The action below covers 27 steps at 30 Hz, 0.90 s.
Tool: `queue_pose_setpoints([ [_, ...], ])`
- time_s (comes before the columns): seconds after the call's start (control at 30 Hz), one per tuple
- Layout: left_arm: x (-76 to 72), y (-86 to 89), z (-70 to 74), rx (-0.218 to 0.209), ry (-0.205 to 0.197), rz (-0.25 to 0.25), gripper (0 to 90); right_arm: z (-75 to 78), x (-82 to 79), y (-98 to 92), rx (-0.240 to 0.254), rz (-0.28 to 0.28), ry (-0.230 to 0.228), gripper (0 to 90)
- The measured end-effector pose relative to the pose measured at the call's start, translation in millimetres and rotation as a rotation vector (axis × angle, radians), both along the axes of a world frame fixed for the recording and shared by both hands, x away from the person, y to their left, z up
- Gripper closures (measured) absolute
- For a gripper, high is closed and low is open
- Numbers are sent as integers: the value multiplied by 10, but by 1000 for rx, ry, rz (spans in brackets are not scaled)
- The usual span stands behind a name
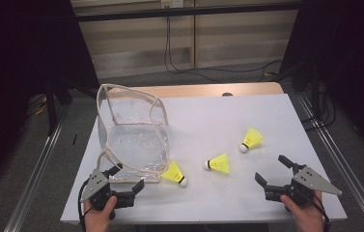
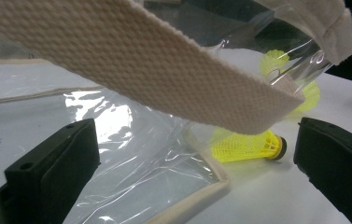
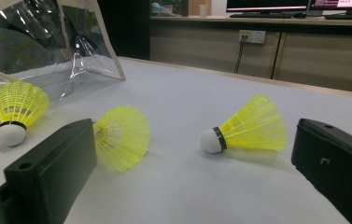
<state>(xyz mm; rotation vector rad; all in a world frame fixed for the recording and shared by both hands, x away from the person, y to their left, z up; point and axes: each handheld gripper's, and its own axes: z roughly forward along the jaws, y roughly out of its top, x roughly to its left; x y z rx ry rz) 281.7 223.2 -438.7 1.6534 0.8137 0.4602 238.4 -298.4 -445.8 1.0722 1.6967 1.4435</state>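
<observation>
Shuttlecocks — three yellow ones — are seen lying on the white table (image 1: pixel 247 203), none of them held. The nearest shuttlecock (image 1: pixel 175 173) is found just ahead of the left gripper (image 1: pixel 124 179) and to its right, touching the near corner of the clear bag (image 1: pixel 133 140); in the left gripper view it (image 2: pixel 248 145) is seen on its side between the spread jaws, farther off, with its cork pointing toward the right jaw. The left gripper is released, nothing pressed between its jaws, and the bag's cloth strap (image 2: pixel 136 60) is seen hanging across in front of it. The right gripper (image 1: pixel 272 170) is likewise released and held low over the table — ahead of it and to its left the middle shuttlecock (image 1: pixel 219 164) is found, while the far shuttlecock (image 1: pixel 251 140) lies beyond it, slightly left of the jaws. In the right gripper view, the middle one (image 3: pixel 121 137) is partly hidden behind the left jaw and the far one (image 3: pixel 248 127) is framed between both jaws.
</observation>
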Motion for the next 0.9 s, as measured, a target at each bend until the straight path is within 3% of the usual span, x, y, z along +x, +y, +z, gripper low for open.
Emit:
queue_pose_setpoints([
  [0.1,-13,-2,4,5,1,0,1,2,-6,1,0,0,-1,0],
  [0.2,-36,-46,-2,2,9,-31,28,2,-6,-4,1,7,0,0],
  [0.23,-39,-94,-6,12,16,-65,28,5,-6,-3,-4,4,-5,0],
  [0.4,-37,-172,-2,4,23,-92,27,2,-3,4,-7,13,-5,0],
  [0.9,-29,-250,-11,37,42,-108,18,6,-2,11,-13,14,-7,0],
])
